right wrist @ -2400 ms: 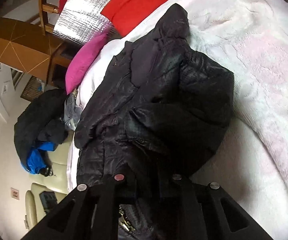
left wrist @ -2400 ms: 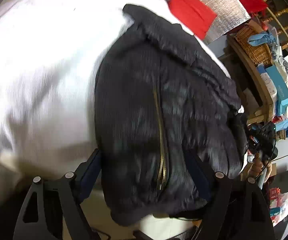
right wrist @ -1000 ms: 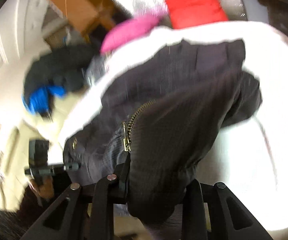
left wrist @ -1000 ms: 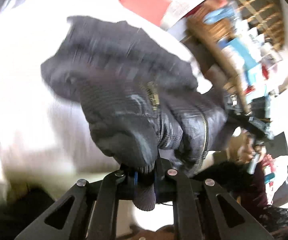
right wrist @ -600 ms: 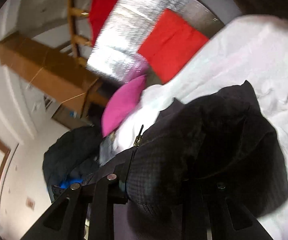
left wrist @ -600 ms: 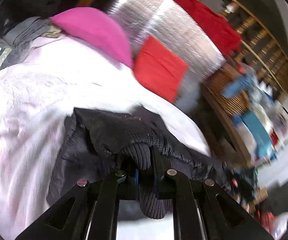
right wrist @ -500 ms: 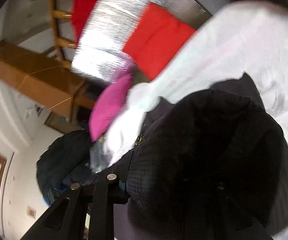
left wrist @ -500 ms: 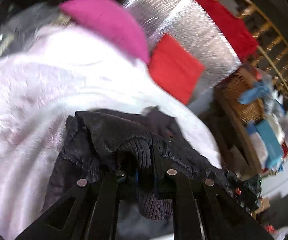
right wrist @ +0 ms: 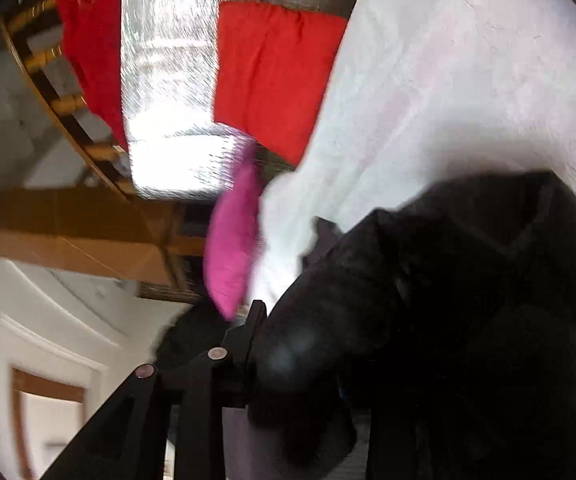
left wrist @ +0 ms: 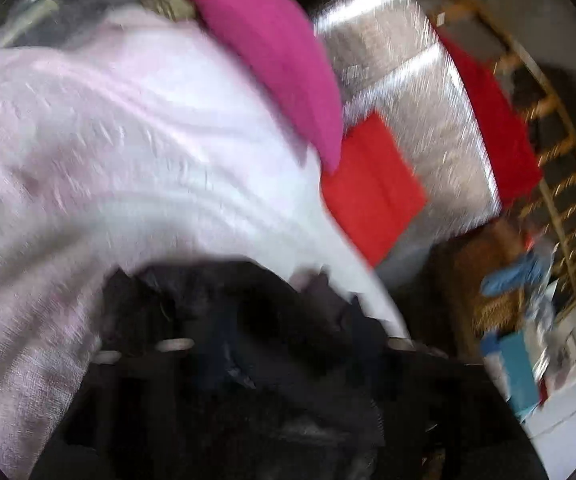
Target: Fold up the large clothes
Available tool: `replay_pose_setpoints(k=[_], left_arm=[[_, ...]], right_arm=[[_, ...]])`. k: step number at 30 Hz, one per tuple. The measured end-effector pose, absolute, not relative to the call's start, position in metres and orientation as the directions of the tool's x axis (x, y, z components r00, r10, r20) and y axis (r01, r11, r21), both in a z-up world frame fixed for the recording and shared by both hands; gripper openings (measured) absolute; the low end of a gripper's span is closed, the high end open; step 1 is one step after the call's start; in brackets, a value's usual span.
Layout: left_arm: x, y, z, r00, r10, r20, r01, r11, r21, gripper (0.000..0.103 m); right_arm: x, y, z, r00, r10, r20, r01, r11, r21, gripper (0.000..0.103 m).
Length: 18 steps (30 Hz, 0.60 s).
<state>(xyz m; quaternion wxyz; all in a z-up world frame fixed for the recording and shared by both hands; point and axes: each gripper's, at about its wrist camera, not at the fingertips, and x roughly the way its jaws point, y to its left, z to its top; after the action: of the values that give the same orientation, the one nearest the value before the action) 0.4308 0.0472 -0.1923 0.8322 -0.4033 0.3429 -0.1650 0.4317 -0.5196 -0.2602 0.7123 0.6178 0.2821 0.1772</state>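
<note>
A black quilted jacket (left wrist: 248,360) lies bunched on the pale pink-white blanket (left wrist: 108,160) of the bed. In the blurred left wrist view it covers my left gripper (left wrist: 272,356), whose fingers stand wide apart with the fabric lying loose between them. In the right wrist view the jacket (right wrist: 468,300) fills the lower right and my right gripper (right wrist: 308,364) is shut on a thick fold of it; only its left finger (right wrist: 248,340) shows.
A magenta pillow (left wrist: 272,52) and a red cushion (left wrist: 368,184) lie at the head of the bed against a silver quilted panel (left wrist: 408,120). A cluttered wooden shelf (left wrist: 528,320) stands to the right. The blanket (right wrist: 448,100) spreads beyond the jacket.
My left gripper has opened and let go of the ribbed cuff it held. Both grippers have carried the jacket toward the head of the bed and dropped lower onto it.
</note>
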Motion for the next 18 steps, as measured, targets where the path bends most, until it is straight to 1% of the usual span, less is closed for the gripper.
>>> replay_pose_setpoints(k=[1, 2, 3, 4, 5, 6, 7, 9, 11, 14, 16, 18], left_arm=[[0.424, 0.053, -0.183, 0.759, -0.492, -0.426, -0.009, 0.647, -0.763, 0.091], [0.42, 0.056, -0.177, 0.783, -0.459, -0.421, -0.008, 0.668, -0.744, 0.091], [0.417, 0.059, -0.173, 0.784, -0.456, -0.421, -0.005, 0.674, -0.739, 0.091], [0.416, 0.059, -0.173, 0.777, -0.464, -0.425, -0.003, 0.672, -0.74, 0.091], [0.415, 0.058, -0.173, 0.755, -0.482, -0.444, -0.007, 0.672, -0.741, 0.091], [0.412, 0.056, -0.173, 0.742, -0.487, -0.46, -0.009, 0.68, -0.734, 0.091], [0.412, 0.053, -0.174, 0.737, -0.485, -0.471, -0.009, 0.689, -0.724, 0.091], [0.401, 0.045, -0.174, 0.728, -0.461, -0.508, -0.008, 0.734, -0.679, 0.091], [0.395, 0.037, -0.173, 0.713, -0.44, -0.546, -0.004, 0.777, -0.63, 0.091], [0.386, 0.033, -0.182, 0.695, -0.389, -0.605, -0.026, 0.827, -0.561, 0.091], [0.382, 0.03, -0.189, 0.67, -0.322, -0.669, -0.069, 0.87, -0.488, 0.091], [0.38, 0.029, -0.198, 0.647, -0.269, -0.713, -0.089, 0.903, -0.421, 0.091]], right_arm=[[0.429, -0.526, -0.26, 0.799, 0.587, -0.13, 0.066, 0.129, 0.989, 0.042], [0.427, -0.529, -0.261, 0.811, 0.577, -0.097, 0.048, 0.099, 0.994, 0.063], [0.422, -0.533, -0.262, 0.829, 0.558, -0.035, 0.012, 0.044, 0.999, 0.079], [0.413, -0.537, -0.264, 0.857, 0.515, 0.023, -0.023, -0.007, 1.0, 0.083], [0.407, -0.538, -0.265, 0.879, 0.475, 0.045, -0.039, -0.021, 0.999, 0.087], [0.398, -0.539, -0.262, 0.901, 0.433, 0.038, -0.041, -0.003, 0.999, 0.087], [0.395, -0.539, -0.257, 0.905, 0.425, 0.024, -0.039, 0.026, 0.999, 0.087], [0.391, -0.532, -0.246, 0.904, 0.426, -0.043, -0.005, 0.111, 0.994, 0.087], [0.383, -0.522, -0.234, 0.9, 0.412, -0.142, 0.056, 0.213, 0.975, 0.087], [0.364, -0.517, -0.224, 0.889, 0.382, -0.254, 0.135, 0.311, 0.941, 0.087], [0.35, -0.517, -0.217, 0.874, 0.337, -0.349, 0.203, 0.399, 0.894, 0.087], [0.346, -0.518, -0.213, 0.855, 0.281, -0.435, 0.269, 0.477, 0.837, 0.087]])
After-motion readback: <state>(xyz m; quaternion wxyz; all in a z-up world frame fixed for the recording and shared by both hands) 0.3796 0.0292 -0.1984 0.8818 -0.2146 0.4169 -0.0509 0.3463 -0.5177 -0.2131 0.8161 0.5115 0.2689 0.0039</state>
